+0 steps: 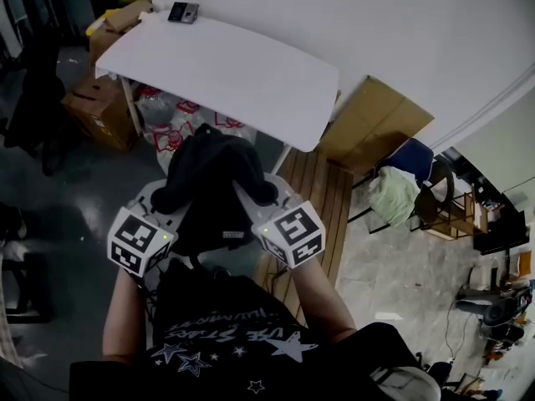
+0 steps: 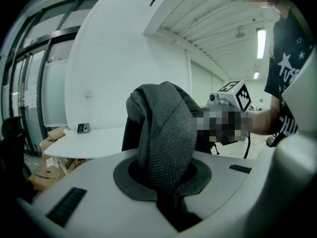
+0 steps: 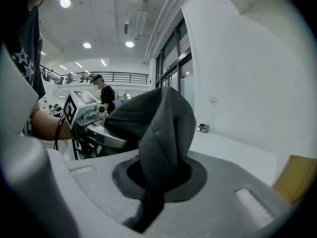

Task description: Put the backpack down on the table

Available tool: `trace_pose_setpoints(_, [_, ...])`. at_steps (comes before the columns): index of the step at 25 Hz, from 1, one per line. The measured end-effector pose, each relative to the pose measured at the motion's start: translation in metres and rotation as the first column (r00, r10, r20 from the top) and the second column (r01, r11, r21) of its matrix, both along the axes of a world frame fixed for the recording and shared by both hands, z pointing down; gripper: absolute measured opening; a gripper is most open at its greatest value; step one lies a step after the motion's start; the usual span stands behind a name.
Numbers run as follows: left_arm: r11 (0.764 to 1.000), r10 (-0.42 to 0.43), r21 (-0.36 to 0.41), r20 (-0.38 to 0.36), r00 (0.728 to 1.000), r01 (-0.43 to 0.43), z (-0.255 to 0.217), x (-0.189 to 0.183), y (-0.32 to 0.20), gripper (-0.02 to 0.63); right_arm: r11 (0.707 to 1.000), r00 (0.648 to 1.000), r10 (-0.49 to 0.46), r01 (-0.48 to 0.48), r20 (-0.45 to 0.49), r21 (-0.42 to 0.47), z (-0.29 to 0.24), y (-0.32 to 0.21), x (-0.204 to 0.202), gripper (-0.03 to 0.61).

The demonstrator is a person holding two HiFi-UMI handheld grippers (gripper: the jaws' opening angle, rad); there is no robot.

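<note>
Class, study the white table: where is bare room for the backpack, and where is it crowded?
Nearly all of the white table is bare, from its near edge to the wall; likely room enough for the backpack. Only its far corner holds a small dark device. Crowded: under and beside it, bags and cardboard boxes.
</note>
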State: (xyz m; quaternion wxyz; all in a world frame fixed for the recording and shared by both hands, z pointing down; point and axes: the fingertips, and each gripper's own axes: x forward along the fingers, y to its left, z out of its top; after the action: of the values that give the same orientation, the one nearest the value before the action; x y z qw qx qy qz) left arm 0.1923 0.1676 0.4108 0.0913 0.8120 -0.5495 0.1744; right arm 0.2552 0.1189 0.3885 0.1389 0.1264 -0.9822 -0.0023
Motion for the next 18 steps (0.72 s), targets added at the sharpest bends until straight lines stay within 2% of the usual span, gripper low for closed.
trace_pose_setpoints(7, [1.000,-0.021,-0.012,-0.014,1.000,0.021,0.005,-0.002,0.006,0.054,0.999,0.999,-0.035,0.035,-0.017,0.001,0.004,0.005,-0.004,0.025])
trace_pose_setpoints(18, [0.999,0.040,-0.002,-0.015,0.999,-0.040,0.005,-0.026,-0.029,0.054,0.999,0.999,0.030,-0.030,-0.017,0.011,0.003,-0.027,-0.025,0.026])
